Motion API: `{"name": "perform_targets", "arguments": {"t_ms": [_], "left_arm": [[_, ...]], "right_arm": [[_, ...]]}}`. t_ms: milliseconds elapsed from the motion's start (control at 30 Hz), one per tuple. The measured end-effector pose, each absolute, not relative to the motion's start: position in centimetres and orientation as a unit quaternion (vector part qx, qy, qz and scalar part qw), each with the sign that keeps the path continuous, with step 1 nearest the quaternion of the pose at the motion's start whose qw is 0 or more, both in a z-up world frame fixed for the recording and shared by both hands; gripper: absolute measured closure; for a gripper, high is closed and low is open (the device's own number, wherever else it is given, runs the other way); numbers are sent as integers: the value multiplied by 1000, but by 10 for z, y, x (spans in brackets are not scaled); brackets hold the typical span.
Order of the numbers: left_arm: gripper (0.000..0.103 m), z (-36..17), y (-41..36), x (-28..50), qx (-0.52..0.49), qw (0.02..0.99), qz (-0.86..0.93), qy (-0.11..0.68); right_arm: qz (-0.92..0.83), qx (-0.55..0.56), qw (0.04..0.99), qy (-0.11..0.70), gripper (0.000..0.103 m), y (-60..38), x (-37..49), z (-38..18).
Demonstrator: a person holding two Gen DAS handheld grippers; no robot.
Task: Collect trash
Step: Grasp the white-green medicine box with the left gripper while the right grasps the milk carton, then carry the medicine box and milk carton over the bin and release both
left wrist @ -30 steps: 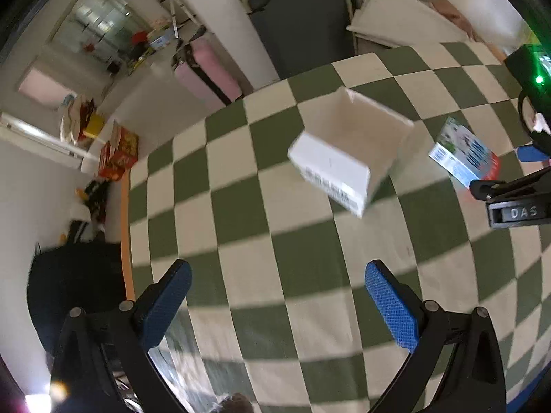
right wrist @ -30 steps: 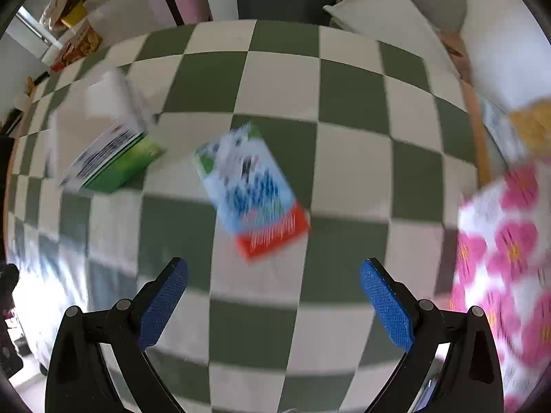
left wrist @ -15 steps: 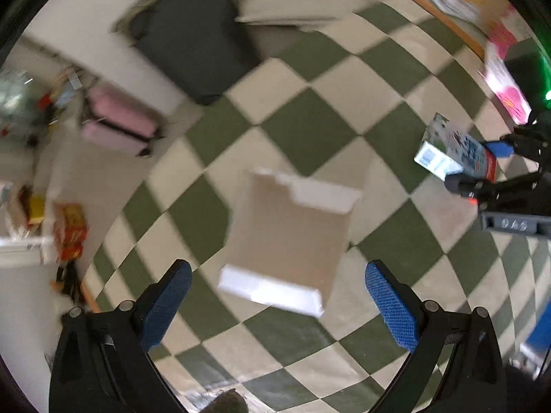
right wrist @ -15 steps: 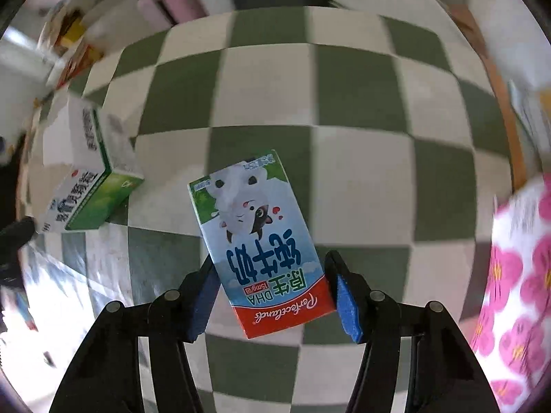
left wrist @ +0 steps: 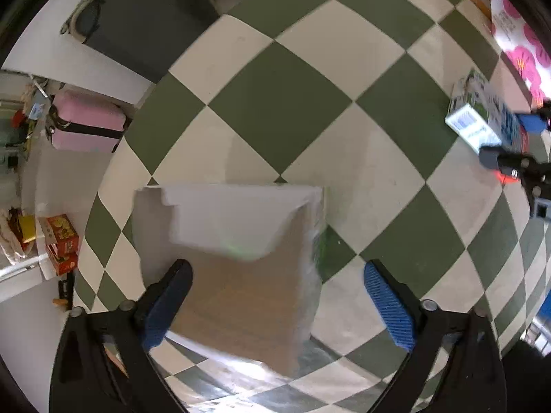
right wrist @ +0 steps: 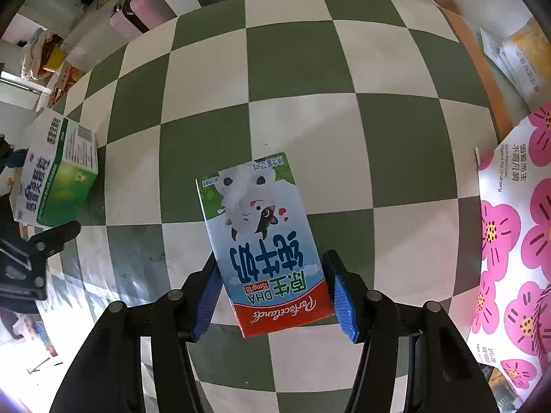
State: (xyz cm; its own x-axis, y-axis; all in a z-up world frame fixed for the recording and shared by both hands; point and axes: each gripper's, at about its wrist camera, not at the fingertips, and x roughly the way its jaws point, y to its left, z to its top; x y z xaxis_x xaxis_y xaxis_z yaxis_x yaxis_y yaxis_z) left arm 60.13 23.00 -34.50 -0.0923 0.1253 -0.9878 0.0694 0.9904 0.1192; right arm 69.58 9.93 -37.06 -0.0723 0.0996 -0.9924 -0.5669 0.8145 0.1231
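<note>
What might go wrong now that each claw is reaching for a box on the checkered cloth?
The right gripper holds only the milk carton's bottom end, so the carton could pivot or slip. The left gripper is closing with one finger inside the open box, so the thin wall may crumple or the box tip.

One milk carton (right wrist: 265,247), one open cardboard box (left wrist: 237,268), one pink suitcase (left wrist: 86,127), two tongs (left wrist: 275,296) (right wrist: 272,299).
</note>
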Motion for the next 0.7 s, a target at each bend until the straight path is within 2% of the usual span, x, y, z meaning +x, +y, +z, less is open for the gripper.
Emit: {"name": "perform_targets", "arguments": {"t_ms": [33,67,100,167,333,700], "left_arm": [[39,-342,231,601,55,677,25,734],[61,-340,232,600,36,680,30,731],[78,-337,232,599,18,685,32,728],[97,-330,232,596,-7,696,43,717],[102,-309,222,581,-35,721,64,689],[103,-253,210,508,-103,769,139,615]], "right_arm": [[253,-170,660,687,43,100,694,-370],[254,-169,660,686,44,101,693,-370],[255,-168,661,685,44,101,693,-370],[257,-168,662,683,44,99,689,-367],[262,-165,663,681,44,99,679,-360],[277,-150,690,652,45,84,654,-322]]}}
